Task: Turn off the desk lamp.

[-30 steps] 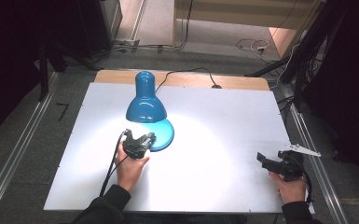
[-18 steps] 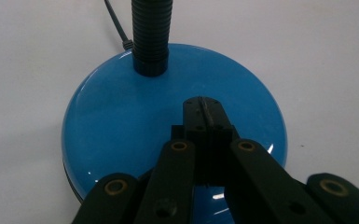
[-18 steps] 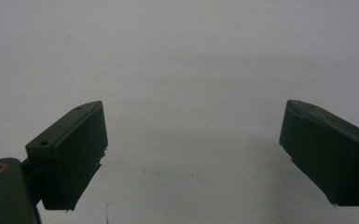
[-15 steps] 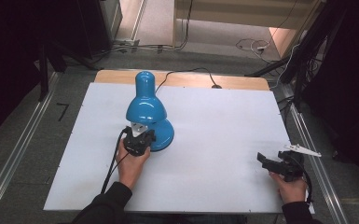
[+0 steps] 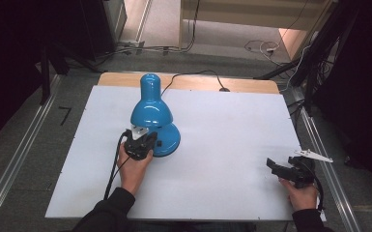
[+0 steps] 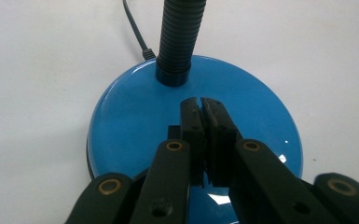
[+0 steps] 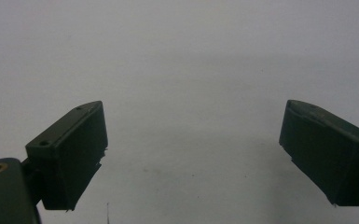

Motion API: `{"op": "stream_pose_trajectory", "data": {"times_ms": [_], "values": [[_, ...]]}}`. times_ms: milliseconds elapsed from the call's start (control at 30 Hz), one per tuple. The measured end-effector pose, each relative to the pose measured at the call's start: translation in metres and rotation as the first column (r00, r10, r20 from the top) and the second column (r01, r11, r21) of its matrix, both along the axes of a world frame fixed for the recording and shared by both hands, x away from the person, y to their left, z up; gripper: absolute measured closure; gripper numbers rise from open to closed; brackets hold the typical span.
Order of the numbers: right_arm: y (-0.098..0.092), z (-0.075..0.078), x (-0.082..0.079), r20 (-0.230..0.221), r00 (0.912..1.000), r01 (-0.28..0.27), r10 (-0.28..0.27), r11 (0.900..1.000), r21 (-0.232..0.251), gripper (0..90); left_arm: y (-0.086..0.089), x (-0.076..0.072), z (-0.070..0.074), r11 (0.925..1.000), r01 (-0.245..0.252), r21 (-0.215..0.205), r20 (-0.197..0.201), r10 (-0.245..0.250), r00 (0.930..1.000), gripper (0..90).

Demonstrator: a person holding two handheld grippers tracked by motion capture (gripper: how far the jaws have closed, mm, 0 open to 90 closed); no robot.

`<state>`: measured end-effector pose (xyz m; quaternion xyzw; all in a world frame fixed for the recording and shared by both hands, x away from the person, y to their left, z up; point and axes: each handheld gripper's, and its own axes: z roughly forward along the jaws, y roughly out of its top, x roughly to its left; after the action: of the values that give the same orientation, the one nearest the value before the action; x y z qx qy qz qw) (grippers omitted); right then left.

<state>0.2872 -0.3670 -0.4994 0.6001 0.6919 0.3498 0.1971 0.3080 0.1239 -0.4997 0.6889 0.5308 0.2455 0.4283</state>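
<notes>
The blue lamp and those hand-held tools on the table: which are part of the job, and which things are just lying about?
In use:
- blue desk lamp, unlit; its base and switch sit under the left tool
- left tool, shut, tips over the base

Just lying about:
- right tool, open, over bare white table
- cables on the floor behind

Blue desk lamp (image 5: pixel 150 116) upright on round base (image 6: pixel 135 121); black ribbed neck; shade unlit.
</notes>
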Motion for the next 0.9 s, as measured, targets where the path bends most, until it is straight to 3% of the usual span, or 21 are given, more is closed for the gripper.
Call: {"op": "stream_pose_trajectory", "data": {"times_ms": [467,767,900], "values": [[-0.0006,0.0000,-0.0007,0.001,1.0000,0.002,-0.002,1.000,0.000,6.4,0.0043,-0.0020,0.0043,0.9995,-0.001,-0.030,0.012,0.002,0.9999,78.3],[-0.0008,0.0000,-0.0009,0.002,1.0000,0.002,-0.002,1.000,-0.001,6.4,0.0083,-0.0007,0.0041,0.9983,0.007,-0.058,-0.015,-0.008,0.9999,64.0],[-0.0011,0.0001,-0.0011,0.002,1.0000,0.001,-0.001,1.000,-0.001,6.4,0.0094,-0.0011,0.0052,0.9979,-0.008,-0.064,-0.003,0.008,1.0000,56.4]]}}
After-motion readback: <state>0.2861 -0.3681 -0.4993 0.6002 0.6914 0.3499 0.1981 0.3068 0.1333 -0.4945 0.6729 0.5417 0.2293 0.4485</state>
